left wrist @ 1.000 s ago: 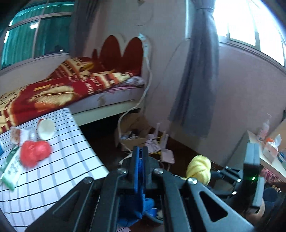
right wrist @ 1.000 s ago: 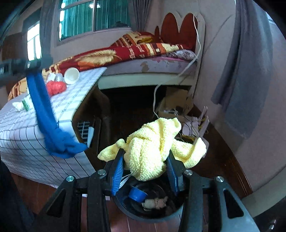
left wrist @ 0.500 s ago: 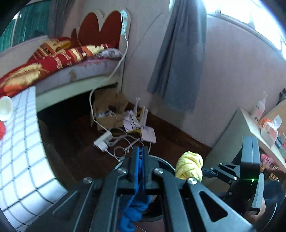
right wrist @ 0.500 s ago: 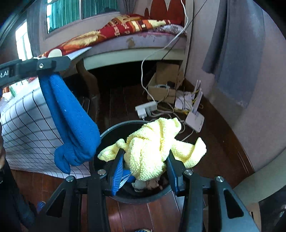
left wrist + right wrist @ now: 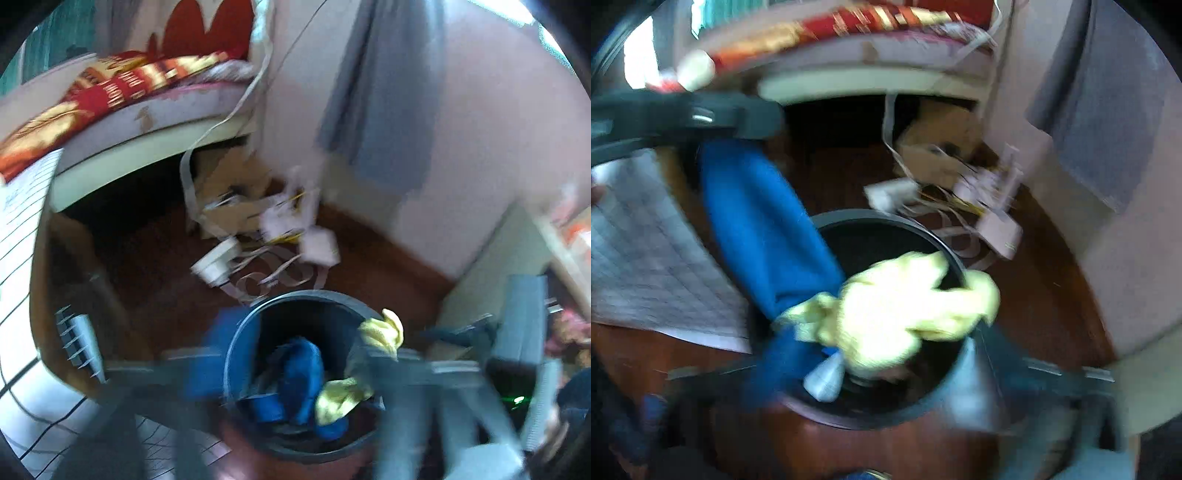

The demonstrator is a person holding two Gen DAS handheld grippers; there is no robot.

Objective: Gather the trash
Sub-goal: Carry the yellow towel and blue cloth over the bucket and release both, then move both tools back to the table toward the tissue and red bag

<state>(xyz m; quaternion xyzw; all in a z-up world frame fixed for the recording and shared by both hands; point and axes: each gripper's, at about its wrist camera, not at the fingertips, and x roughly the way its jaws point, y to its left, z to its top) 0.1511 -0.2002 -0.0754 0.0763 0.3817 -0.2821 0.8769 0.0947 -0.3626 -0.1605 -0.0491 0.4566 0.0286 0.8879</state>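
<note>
Both views are motion-blurred. A black round trash bin [image 5: 314, 299] stands on the wooden floor, also in the right wrist view [image 5: 871, 221]. A blue cloth [image 5: 299, 373] lies inside the bin below my left gripper [image 5: 291, 373], whose fingers look spread apart. In the right wrist view the blue cloth [image 5: 757, 221] hangs down from the left gripper's arm into the bin. A yellow cloth [image 5: 897, 306] sits over the bin's rim between the fingers of my right gripper [image 5: 886, 354]; it also shows in the left wrist view [image 5: 380, 332].
A table with a white checked cloth [image 5: 18, 229] stands at the left. A bed [image 5: 122, 96] with a red blanket is behind. A cardboard box [image 5: 229, 184], a power strip [image 5: 218, 262] and tangled cables lie on the floor beyond the bin. A grey curtain [image 5: 384, 92] hangs on the wall.
Both grippers dropped down over the bin. The left gripper's fingers went from pressed together to spread, and the blue cloth now reaches into the bin. The yellow cloth sagged onto the rim.
</note>
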